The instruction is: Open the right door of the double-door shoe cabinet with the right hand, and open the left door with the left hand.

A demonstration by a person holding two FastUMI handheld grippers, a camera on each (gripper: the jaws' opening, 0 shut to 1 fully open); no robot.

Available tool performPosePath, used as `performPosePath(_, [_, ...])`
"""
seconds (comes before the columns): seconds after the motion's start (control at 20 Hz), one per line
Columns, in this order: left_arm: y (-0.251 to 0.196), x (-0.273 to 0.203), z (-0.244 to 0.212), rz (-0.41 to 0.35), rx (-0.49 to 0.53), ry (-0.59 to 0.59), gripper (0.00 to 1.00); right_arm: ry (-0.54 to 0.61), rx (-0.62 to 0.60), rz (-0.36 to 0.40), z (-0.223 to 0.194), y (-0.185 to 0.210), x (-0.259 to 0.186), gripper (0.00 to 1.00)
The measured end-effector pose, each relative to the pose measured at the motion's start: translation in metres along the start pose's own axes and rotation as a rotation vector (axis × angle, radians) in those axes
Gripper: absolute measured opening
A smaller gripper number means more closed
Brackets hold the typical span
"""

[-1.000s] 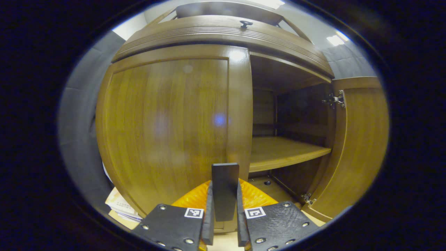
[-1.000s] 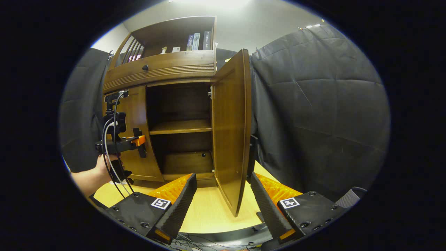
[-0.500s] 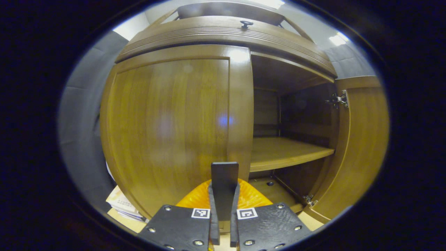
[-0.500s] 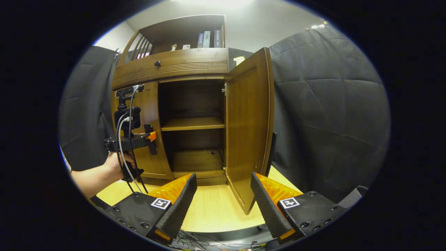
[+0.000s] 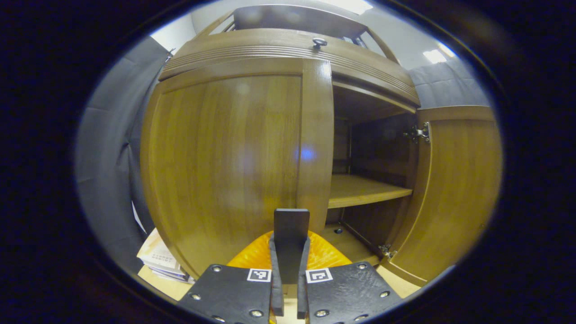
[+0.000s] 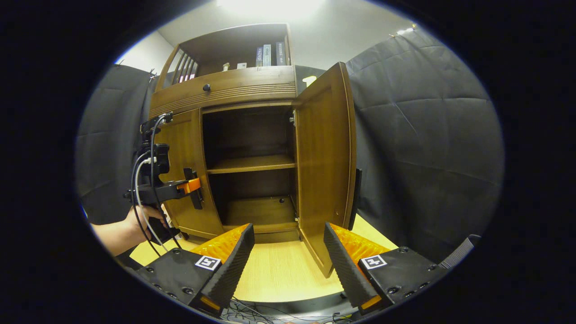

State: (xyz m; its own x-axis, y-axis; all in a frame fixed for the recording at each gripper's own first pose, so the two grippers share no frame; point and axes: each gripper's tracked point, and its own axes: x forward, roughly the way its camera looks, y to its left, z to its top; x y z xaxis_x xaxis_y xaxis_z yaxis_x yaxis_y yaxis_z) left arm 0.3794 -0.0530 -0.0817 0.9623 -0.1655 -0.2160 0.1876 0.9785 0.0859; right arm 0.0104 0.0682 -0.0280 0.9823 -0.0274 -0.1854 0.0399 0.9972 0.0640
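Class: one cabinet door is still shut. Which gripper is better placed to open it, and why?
The left gripper: its fingers are shut on the left door's handle. The right gripper hangs open, clear of the already open right door.

A pale wooden bench (image 6: 274,274) carries the cabinet (image 6: 234,90) at its far side; a stack of papers (image 5: 157,258) lies on the bench beside the cabinet's left corner, cables (image 6: 252,310) at the near edge.
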Motion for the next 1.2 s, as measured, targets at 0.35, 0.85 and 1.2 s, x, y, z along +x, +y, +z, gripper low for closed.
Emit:
performPosePath(0.35, [0.016, -0.062, -0.003, -0.017, 0.007, -0.028, 0.14, -0.036, 0.007, 0.074, 0.006, 0.015, 0.007, 0.93])
performPosePath(0.85, [0.063, -0.136, -0.009, 0.033, 0.023, -0.065, 0.13, -0.015, -0.010, 0.227, 0.005, 0.052, 0.033, 0.93])
performPosePath(1.2, [0.099, -0.171, -0.012, 0.098, 0.035, -0.069, 0.13, -0.010, -0.026, 0.317, 0.004, 0.081, 0.047, 0.93])
